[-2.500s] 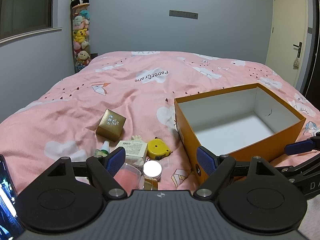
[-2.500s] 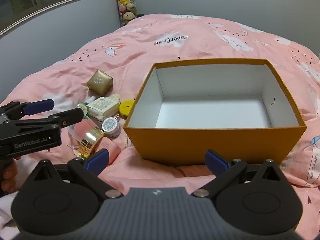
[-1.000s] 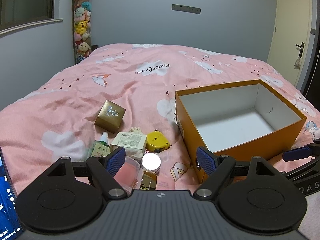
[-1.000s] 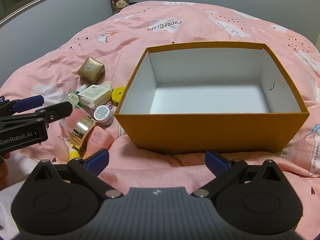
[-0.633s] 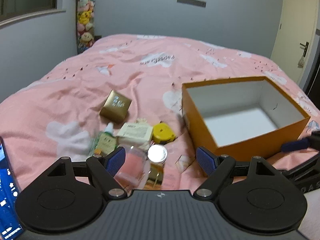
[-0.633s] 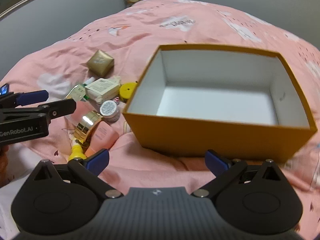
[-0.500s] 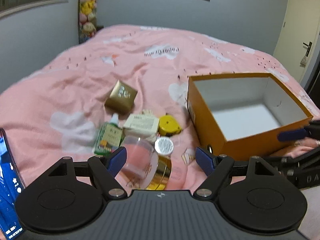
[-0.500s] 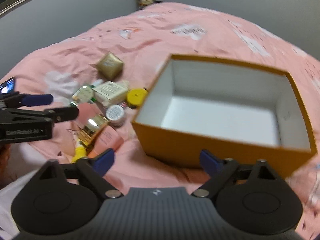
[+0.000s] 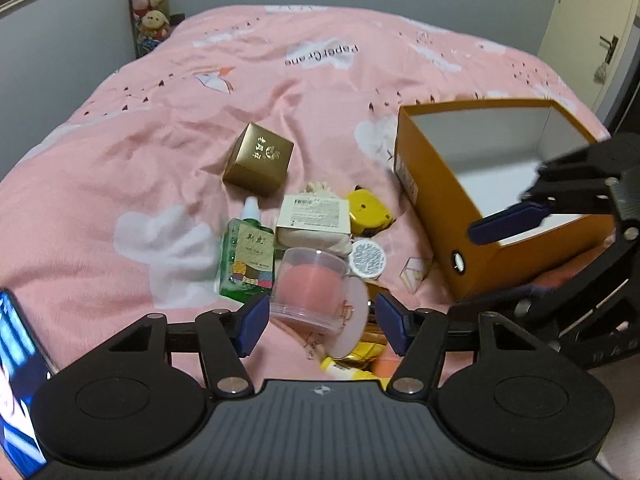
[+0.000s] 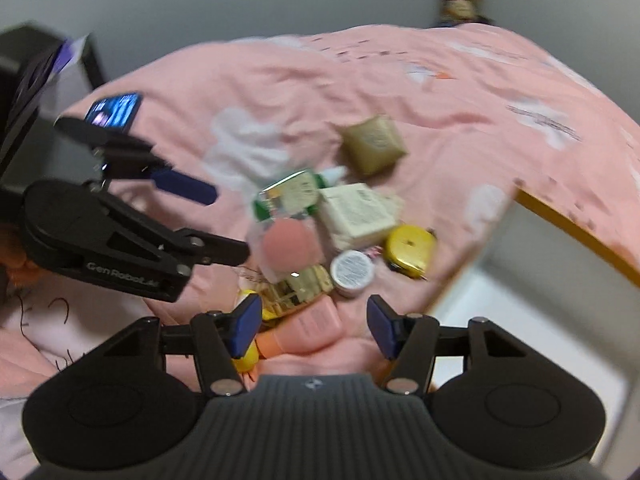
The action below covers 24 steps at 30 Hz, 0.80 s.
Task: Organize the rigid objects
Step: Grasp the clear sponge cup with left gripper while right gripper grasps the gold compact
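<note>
A pile of small items lies on the pink bed: a gold box [image 9: 258, 159], a green bottle [image 9: 247, 256], a white carton [image 9: 314, 216], a yellow tape measure [image 9: 368, 211], a silver-lidded jar [image 9: 367, 259] and a clear tub with a pink sponge [image 9: 314, 290]. My left gripper [image 9: 318, 326] is open, its fingers either side of the tub's near end, empty. My right gripper [image 10: 314, 324] is open and empty over a pink bottle [image 10: 308, 326] at the pile's near edge. The open orange box [image 9: 440, 208] stands to the right.
A phone [image 9: 16, 364] is mounted at the left gripper's left side. The right gripper's arm [image 9: 580, 200] crosses in front of the orange box. Plush toys [image 9: 150, 12] stand in the far corner, a door [image 9: 600, 28] at far right. The right wrist view is blurred.
Both grippers have moved forward and down toward the pile. The right gripper has swung left, away from the orange box, and now faces the items. Both stay open.
</note>
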Motion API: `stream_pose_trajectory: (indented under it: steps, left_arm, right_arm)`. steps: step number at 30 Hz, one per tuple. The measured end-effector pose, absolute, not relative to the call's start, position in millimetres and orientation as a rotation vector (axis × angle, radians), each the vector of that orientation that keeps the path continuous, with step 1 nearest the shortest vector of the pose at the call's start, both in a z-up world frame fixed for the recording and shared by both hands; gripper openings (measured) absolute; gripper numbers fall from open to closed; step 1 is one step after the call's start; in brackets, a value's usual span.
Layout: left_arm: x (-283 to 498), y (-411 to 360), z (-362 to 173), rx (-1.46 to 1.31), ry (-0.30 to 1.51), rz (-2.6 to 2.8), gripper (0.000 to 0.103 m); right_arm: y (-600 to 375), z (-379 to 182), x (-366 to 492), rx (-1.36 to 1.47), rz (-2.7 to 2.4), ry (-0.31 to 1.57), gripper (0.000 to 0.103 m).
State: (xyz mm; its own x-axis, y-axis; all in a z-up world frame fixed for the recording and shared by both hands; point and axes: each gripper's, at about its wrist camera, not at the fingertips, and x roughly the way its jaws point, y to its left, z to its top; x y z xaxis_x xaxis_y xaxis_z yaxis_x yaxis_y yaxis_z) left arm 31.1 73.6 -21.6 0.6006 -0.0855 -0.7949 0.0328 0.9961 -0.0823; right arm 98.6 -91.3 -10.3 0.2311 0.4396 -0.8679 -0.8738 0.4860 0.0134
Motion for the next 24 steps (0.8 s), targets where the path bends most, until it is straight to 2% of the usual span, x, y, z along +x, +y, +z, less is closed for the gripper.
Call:
stream_pose_trajectory:
  steps: [5, 17, 24]
  left_arm:
    - [48.7, 78.9, -32.9, -0.021, 0.982, -0.092, 0.072]
    - [78.8, 92.0, -58.9, -0.040, 1.069, -0.119, 0.073]
    - [94.8, 93.4, -73.3, -0.058, 1.107, -0.151, 0.079]
  right_arm:
    - [-62.7, -30.5, 108.2, -0.691, 1.078, 0.981, 0.076]
    - [-22.2, -90.1, 130.1, -0.819, 1.185, 1.077, 0.075]
    - [-14.6, -104.0, 129.0, -0.849, 1.232, 1.062, 0.075]
